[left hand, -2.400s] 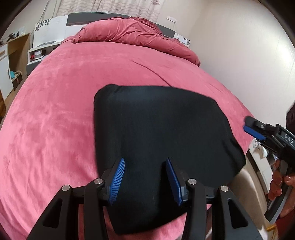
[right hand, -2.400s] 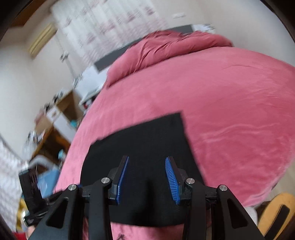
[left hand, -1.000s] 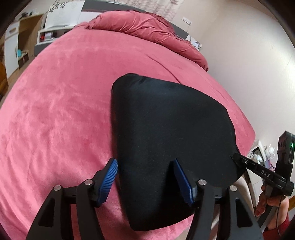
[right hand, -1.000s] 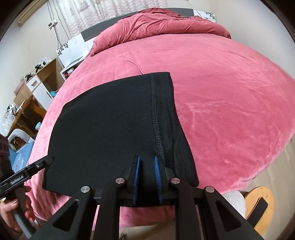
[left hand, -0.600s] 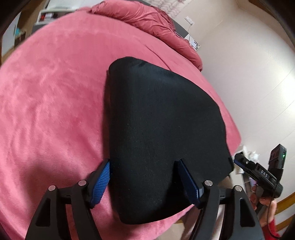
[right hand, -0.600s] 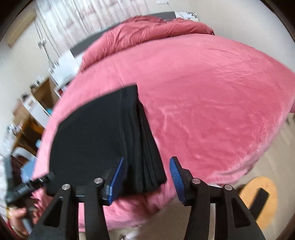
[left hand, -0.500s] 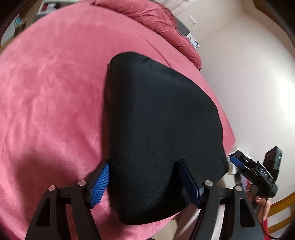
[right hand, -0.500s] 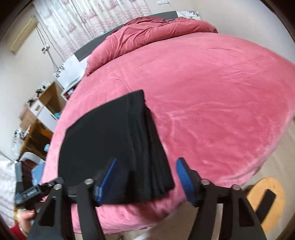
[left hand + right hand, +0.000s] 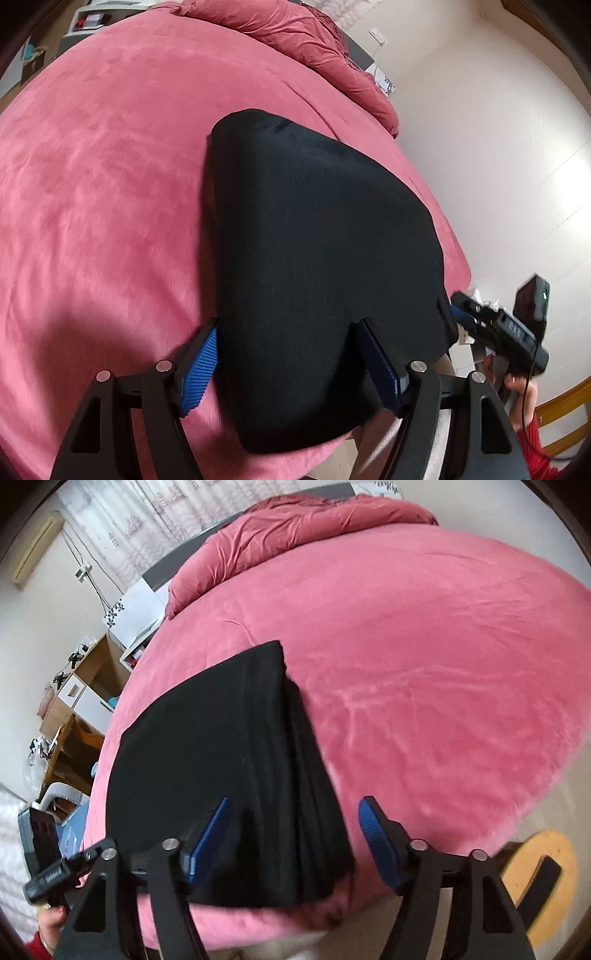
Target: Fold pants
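The black pants point(image 9: 317, 280) are found lying folded into a compact stack near the front edge of the pink bed cover point(image 9: 96, 206); in the right wrist view the layered edges of the stack point(image 9: 306, 790) are seen along its right side, with the top surface smooth. The left gripper point(image 9: 299, 365) is held over the near left corner of the pants, its blue pads spread wide; no fabric is seen to be pinched between them. The right gripper point(image 9: 295, 842) is positioned over the near right corner, above the layered edge; its jaws have just been opening and are now set well apart, the cloth lying beneath them but not clamped. Each gripper is also visible from the opposite camera, at the side of the stack, with a hand point(image 9: 51, 919) on the handle. A rumpled pink duvet point(image 9: 295, 528) is noted at the far end of the bed; a wooden stool point(image 9: 543, 864) stands on the floor beside it.
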A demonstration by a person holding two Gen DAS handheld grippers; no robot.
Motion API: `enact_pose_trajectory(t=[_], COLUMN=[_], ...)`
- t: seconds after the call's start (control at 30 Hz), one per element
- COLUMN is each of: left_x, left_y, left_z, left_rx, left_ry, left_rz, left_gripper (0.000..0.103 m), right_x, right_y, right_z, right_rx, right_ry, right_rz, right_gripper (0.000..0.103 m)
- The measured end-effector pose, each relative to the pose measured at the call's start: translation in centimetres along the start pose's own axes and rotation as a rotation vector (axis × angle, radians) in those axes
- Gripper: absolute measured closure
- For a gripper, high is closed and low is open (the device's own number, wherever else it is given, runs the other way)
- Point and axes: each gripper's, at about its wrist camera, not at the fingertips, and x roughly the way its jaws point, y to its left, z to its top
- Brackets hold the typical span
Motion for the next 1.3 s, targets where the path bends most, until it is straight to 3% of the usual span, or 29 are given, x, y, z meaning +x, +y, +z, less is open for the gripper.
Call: enact_pose_trajectory(t=[0.13,0.37,0.53,0.73,0.93,1.07,1.17,1.3], left_x=[0.3,0.8,1.7,3.0,3.2,3.7,4.4,4.3], left_y=[0.2,0.1,0.0,1.2,0.1,0.2,0.8,0.0], left_z=[0.8,2.0,3.5,3.4,2.2,3.8,4.6,4.6], left_rx=[-0.014,0.036,0.055,-0.036,0.015,-0.016,-0.023,0.033], left_ry=[0.009,0.065,0.104,0.159,0.158,0.202,0.201,0.176], left_rz=[-0.006,0.004,-0.022,-0.126,-0.114,-0.141,-0.154,-0.105], left_gripper=[0.028,0.028,0.027,0.027,0.027,0.027,0.027,0.034], right_x=[2.8,5.5,6.9,8.8,10.4,10.2,10.5,9.9], right_y=[-0.6,-2.0,-3.0,-3.6,-2.3,-1.0,-1.1,-0.7], right_z=[2.1,3.2,3.7,4.4,4.6,4.1,4.0,3.2], right_rx=[-0.001,0.007,0.024,0.08,0.074,-0.033,-0.005,-0.018], right_ry=[0.069,0.159,0.195,0.234,0.244,0.269,0.257,0.216], right_rz=[0.071,0.117,0.211,0.314,0.372,0.356,0.346,0.306], right_gripper=[0.029,0.015,0.015,0.013,0.015,0.015,0.017,0.021])
